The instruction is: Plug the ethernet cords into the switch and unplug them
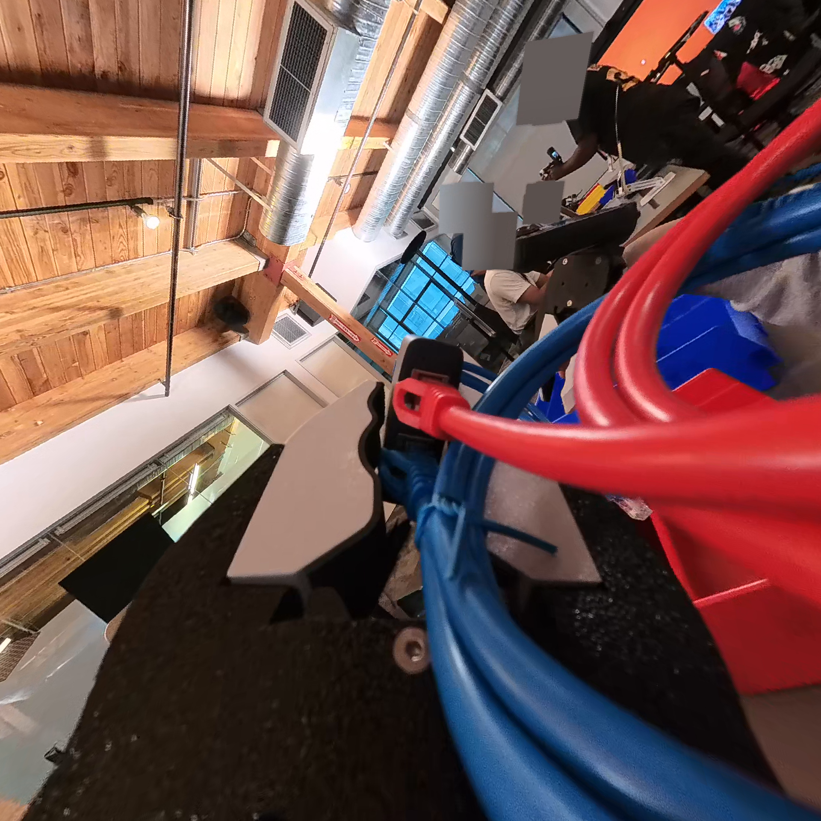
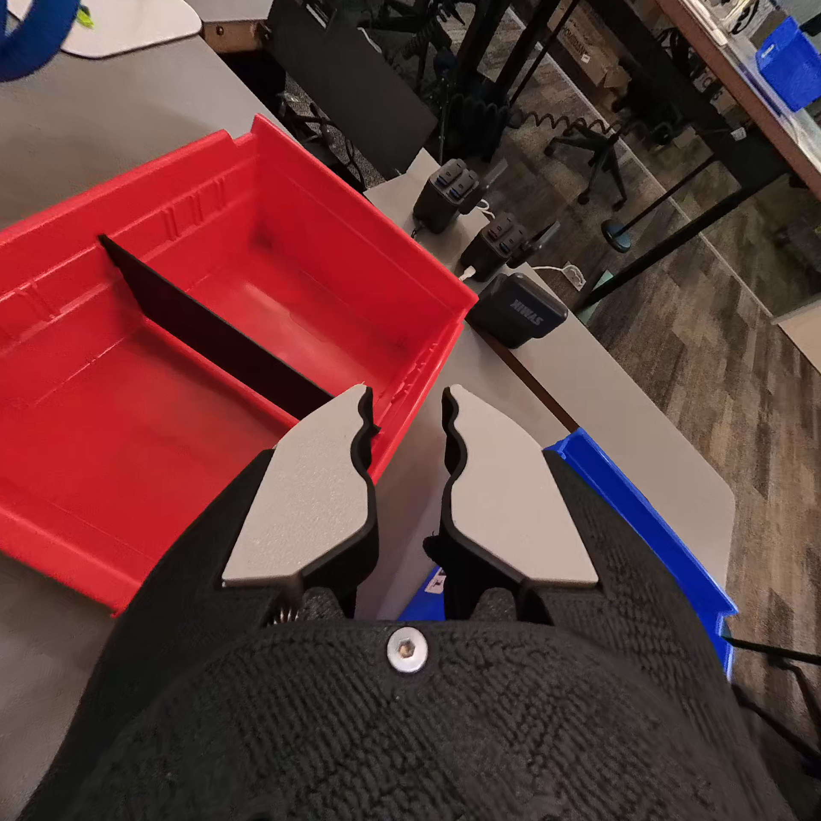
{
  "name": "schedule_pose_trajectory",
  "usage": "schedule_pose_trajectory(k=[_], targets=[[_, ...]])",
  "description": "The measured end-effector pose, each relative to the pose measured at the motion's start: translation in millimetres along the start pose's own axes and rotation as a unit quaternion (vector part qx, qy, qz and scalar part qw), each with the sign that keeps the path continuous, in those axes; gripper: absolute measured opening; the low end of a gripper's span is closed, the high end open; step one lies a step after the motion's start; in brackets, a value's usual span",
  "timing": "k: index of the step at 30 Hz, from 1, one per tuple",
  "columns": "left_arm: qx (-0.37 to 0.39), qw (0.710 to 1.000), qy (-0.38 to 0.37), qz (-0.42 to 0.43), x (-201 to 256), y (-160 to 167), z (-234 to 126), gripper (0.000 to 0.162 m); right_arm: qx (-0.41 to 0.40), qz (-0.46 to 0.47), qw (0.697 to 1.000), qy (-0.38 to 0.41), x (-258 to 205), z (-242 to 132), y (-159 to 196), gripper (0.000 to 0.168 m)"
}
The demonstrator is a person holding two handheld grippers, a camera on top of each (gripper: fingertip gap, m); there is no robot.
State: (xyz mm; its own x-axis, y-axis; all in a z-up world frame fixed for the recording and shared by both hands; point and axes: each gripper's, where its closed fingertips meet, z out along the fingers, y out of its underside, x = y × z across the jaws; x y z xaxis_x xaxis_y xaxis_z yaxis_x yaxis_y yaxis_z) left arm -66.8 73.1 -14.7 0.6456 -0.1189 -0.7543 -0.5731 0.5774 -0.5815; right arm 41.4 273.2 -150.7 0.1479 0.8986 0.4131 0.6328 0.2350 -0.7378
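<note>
The left gripper (image 1: 426, 440), tilted up toward a timber ceiling (image 1: 89, 186), is clamped on a black device (image 1: 422, 391) with a red cable (image 1: 577, 453) plugged into it by a red connector (image 1: 417, 402). The device sits between the gripper's grey fingers (image 1: 320, 488), at 12 o'clock from the gripper body. A coil of blue cable (image 1: 471, 666), bound with a blue tie (image 1: 448, 528), hangs across the right finger and sweeps down to 5 o'clock. The red cable loops out to 3 o'clock and back up toward 1 o'clock, in front of a red bin (image 1: 755, 599) and a blue bin (image 1: 711, 342). Silver ducts (image 1: 426, 133) run along the ceiling, and people sit and stand at far desks at 1 o'clock.

The right gripper (image 2: 406, 400) hovers with its jaws apart and nothing between them, over the grey desk (image 2: 622, 400). Its left finger (image 2: 311, 488) overlaps the near corner of a red bin (image 2: 355, 213), which is split by a black divider (image 2: 213, 324) into two compartments. At 4 o'clock lies the rim of a blue bin (image 2: 635, 520), partly under the gripper. At 1 o'clock, two black chargers (image 2: 448, 195) and a black power adapter (image 2: 520, 311) sit by the desk edge. Beyond it, dark flooring and an office chair base (image 2: 595, 151) show.
</note>
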Motion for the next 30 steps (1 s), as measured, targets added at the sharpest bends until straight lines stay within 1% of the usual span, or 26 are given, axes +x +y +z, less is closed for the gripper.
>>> schedule_pose_trajectory(k=[8, 24, 30], targets=[[0.008, 1.0, 0.005, -0.006, 1.6, -3.3, 0.6, 0.023, 0.006, -0.005, 1.0, 0.006, 2.5, -4.4, -0.6, 0.028], [0.002, 1.0, 0.021, -0.007, 8.9, -1.3, 7.2, 0.023, 0.026, -0.018, 0.999, 0.015, 4.0, -13.4, -6.9, 0.028], [0.003, 1.0, 0.025, -0.006, 10.7, -2.5, 8.4, 0.023, 0.034, -0.014, 0.999, 0.037, 12.4, -20.8, -7.2, 0.027]])
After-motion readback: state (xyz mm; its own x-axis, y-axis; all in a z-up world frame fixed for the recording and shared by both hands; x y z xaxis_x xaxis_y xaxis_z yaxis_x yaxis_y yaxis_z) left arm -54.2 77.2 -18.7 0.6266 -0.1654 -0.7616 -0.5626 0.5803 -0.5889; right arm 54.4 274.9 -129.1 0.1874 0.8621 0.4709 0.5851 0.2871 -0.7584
